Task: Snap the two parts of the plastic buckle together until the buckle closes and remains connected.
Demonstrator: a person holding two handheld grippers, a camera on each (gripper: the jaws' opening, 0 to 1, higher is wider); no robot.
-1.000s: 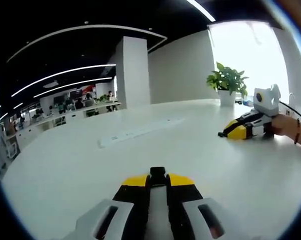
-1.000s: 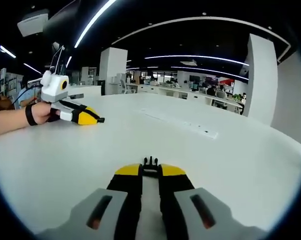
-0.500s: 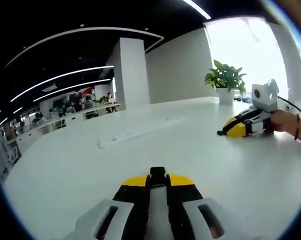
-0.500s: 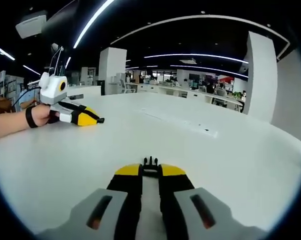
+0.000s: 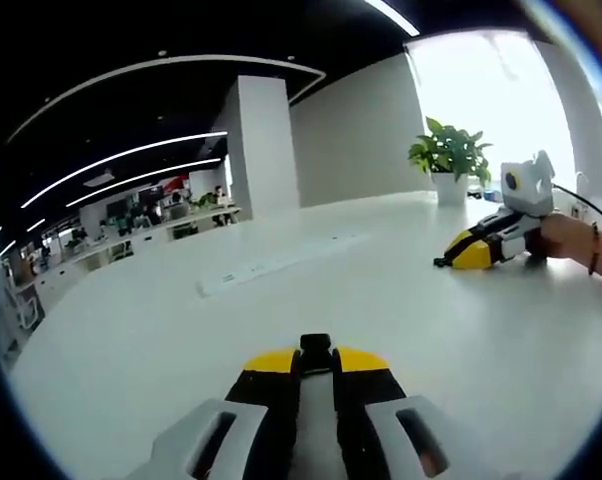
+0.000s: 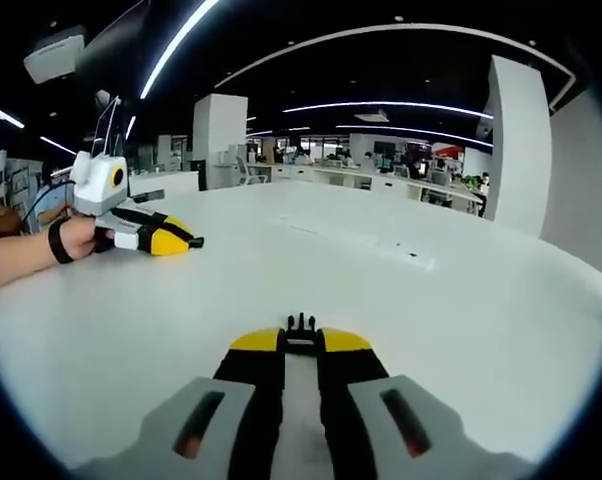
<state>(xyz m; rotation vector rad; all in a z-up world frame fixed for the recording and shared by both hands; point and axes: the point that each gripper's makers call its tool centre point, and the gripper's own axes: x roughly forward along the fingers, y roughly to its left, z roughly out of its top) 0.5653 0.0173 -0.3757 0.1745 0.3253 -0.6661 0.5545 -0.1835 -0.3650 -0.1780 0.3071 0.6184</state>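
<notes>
At the bottom of the left gripper view, my left gripper (image 5: 316,360) is shut on a small black buckle part (image 5: 316,344) that pokes out past its yellow fingertips. My right gripper (image 6: 301,341) is shut on the other black buckle part (image 6: 301,323), whose short prongs stick out forward. The two grippers are far apart over the white table (image 5: 181,330). The right gripper (image 5: 471,256) appears at the right of the left gripper view, held by a hand. In the right gripper view, the left gripper (image 6: 161,241) lies at the left.
A long flush white power strip (image 5: 281,262) runs across the table's middle, also seen as the strip (image 6: 361,243). A potted plant (image 5: 451,160) stands at the far edge by the window. A white pillar (image 5: 261,145) and office desks lie beyond.
Both views have drifted slightly. Each gripper appears a little farther off in the other's view. Both stay shut on their buckle parts.
</notes>
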